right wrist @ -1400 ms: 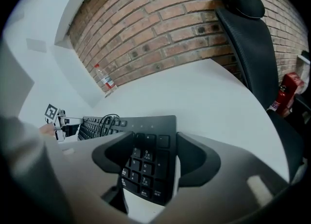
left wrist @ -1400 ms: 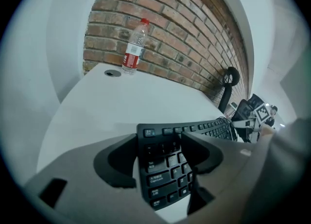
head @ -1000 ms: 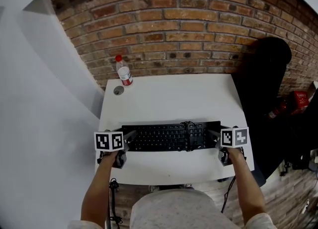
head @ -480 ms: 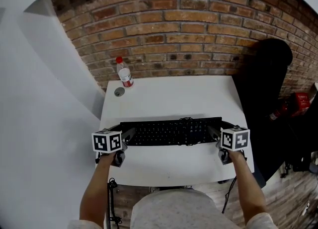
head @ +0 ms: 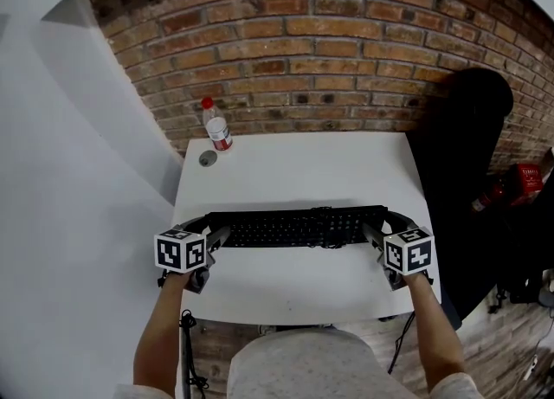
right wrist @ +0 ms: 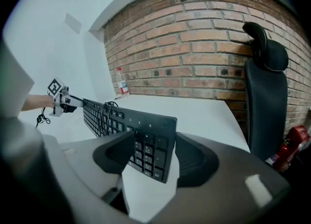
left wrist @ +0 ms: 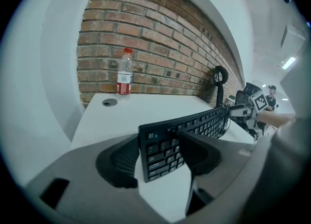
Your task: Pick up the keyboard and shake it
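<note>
The black keyboard [head: 294,227] hangs tilted above the white table [head: 294,168], with a coiled cable [head: 327,215] lying on its keys. My left gripper [head: 218,234] grips its left end and my right gripper [head: 374,233] its right end. In the left gripper view, the keyboard's end [left wrist: 163,145] stands on edge between the jaws of the left gripper [left wrist: 160,152], with the pads against it. The right gripper view shows the number-pad end [right wrist: 146,143] clamped the same way in the right gripper [right wrist: 150,152]. Both pairs of jaws have just been closing on the keyboard.
A plastic water bottle [head: 215,125] with a red cap stands at the table's far left corner, beside a round grey grommet [head: 208,158]. A brick wall runs behind the table. A black office chair [head: 459,155] stands to the right, with a red object [head: 524,176] beyond it.
The keyboard has rolled from nearly flat to tilted on its long edge. Both marker cubes have turned with it and come slightly toward me.
</note>
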### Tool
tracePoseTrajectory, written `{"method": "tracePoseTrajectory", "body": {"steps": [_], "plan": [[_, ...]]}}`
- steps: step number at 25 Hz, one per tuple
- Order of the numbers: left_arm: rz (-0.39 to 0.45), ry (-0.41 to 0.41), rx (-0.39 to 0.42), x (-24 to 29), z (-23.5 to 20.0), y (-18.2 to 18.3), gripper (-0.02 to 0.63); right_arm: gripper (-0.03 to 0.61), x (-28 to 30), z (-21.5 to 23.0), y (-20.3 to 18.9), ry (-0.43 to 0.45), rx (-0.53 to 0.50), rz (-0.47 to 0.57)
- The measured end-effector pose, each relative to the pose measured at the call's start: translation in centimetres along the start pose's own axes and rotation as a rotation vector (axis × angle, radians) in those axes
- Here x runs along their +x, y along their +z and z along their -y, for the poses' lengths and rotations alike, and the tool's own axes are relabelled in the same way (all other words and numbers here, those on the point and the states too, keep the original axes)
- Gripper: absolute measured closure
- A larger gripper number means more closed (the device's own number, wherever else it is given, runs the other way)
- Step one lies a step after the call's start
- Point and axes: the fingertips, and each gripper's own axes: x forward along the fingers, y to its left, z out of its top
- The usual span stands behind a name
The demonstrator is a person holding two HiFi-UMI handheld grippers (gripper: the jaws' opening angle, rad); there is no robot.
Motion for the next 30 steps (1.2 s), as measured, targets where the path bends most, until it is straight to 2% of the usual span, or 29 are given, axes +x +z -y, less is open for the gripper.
{"method": "tracePoseTrajectory", "body": {"steps": [5, 14, 20, 25, 30], "plan": [[0.005, 0.032, 0.002, -0.7, 0.4, -0.3, 0.365, 0.319, -0.6, -0.1, -0.1, 0.009, -0.04, 0.006], [0.018, 0.097, -0.018, -1.8, 1.1, -1.3, 0.362, 0.327, -1.6, -0.6, -0.6, 0.05, -0.045, 0.02], [0.023, 0.131, -0.03, -2.6, 1.7, -2.1, 0.362, 0.302, -2.1, -1.0, -1.0, 0.078, -0.068, 0.013], [0.021, 0.146, -0.032, -3.1, 2.0, -2.6, 0.362, 0.302, -2.4, -1.2, -1.2, 0.067, -0.096, 0.018], [0.004, 0.149, -0.009, -3.7, 2.4, -3.4, 0.362, 0.307, -3.0, -1.5, -1.7, 0.034, -0.082, 0.019]]}}
